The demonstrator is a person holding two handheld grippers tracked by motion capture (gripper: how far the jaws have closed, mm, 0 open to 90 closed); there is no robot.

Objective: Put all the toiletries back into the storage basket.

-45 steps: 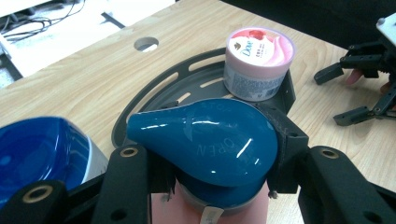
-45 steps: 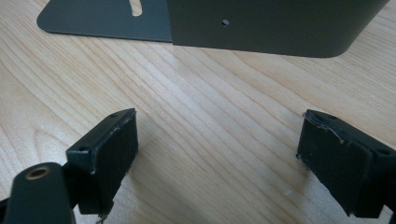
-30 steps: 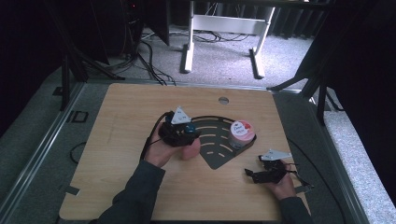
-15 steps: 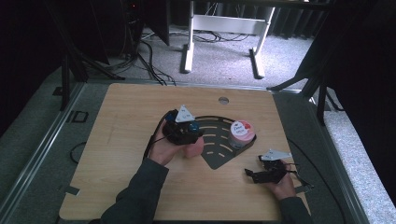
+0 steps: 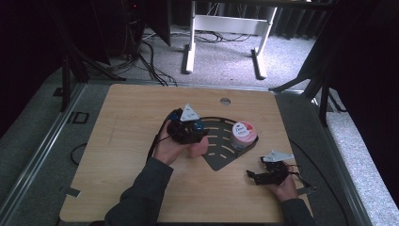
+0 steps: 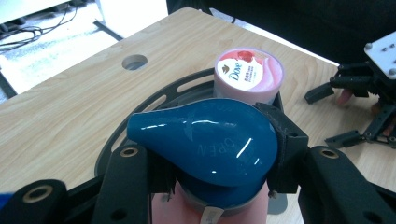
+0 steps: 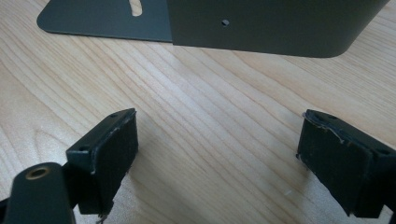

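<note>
The left tongs (image 6: 212,182) are clamped about half-way shut on a blue pump-dispenser head (image 6: 205,140) that tops a pink bottle (image 6: 219,212); both black jaws press against the sides of the head, whose broad spout points forward toward a round Dove tub (image 6: 249,74) with a pink lid. In the high view the left tongs (image 5: 188,131) sit over the near left part of a dark, fan-shaped slotted metal tray (image 5: 221,157) in the middle of the wooden tabletop (image 5: 122,141), with the person's left hand (image 5: 171,146) wrapped under them and the forearm in a dark sleeve coming up from the bottom edge. The Dove tub (image 5: 243,134) stands in the tray's far right corner, just beside the held bottle but apart from it. The right tongs (image 7: 217,154) stand wide apart with nothing between the pads, low over bare wood and facing the tray's upright dark wall (image 7: 261,28). In the high view the right tongs (image 5: 270,172) rest near the tabletop's right front, close to the tray's edge, held by the right hand (image 5: 282,188). A round hole (image 5: 225,100) lies in the tabletop's far side.
</note>
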